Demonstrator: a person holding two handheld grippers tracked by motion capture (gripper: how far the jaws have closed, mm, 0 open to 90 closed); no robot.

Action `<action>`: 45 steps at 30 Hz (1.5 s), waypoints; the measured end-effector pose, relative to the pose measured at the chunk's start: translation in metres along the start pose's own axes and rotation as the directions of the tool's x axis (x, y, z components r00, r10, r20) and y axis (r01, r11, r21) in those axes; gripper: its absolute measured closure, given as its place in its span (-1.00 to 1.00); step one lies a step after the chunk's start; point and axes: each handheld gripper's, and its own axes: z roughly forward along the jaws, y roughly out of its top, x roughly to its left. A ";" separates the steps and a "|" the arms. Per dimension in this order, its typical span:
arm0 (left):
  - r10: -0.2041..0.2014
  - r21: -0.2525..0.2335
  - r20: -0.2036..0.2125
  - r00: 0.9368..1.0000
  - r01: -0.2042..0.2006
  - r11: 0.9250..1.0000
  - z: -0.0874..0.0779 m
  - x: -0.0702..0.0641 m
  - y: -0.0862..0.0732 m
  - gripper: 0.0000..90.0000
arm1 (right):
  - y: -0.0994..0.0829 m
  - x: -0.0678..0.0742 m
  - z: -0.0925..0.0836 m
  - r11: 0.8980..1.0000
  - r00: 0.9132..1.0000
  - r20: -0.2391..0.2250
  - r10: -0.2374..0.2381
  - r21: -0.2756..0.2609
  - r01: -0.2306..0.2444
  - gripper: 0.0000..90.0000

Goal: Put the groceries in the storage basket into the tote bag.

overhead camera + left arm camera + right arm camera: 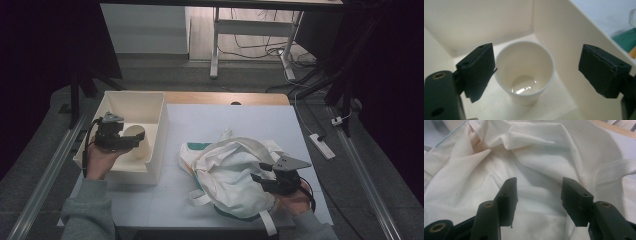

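1. White paper cup stands upright and empty in the cream bin at the table's left edge, so the drop looks done.
2. Left gripper jaws spread wide, clear of the cup.
3. Right gripper jaws apart over the cloth tote bag; nothing clamped, bag work left.
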 end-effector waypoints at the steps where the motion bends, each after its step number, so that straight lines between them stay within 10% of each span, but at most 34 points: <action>1: 0.000 0.010 -0.001 1.000 0.000 1.000 0.003 0.001 -0.001 -0.77 | 0.000 0.000 0.000 1.000 1.000 0.000 -0.001 0.002 0.001 0.05; 17: -0.006 0.107 -0.004 1.000 0.007 0.994 0.035 0.010 -0.004 -0.97 | -0.002 0.001 0.004 1.000 1.000 -0.002 0.000 0.014 0.000 0.05; 31: 0.000 0.130 0.021 1.000 -0.002 0.991 0.045 0.010 -0.002 -0.57 | -0.002 0.001 0.004 1.000 1.000 -0.002 0.000 0.013 0.000 0.05; 45: -0.037 -0.023 0.071 0.997 0.039 0.999 0.013 0.006 0.005 -0.56 | -0.002 0.001 0.002 1.000 1.000 0.005 -0.007 0.004 0.007 0.05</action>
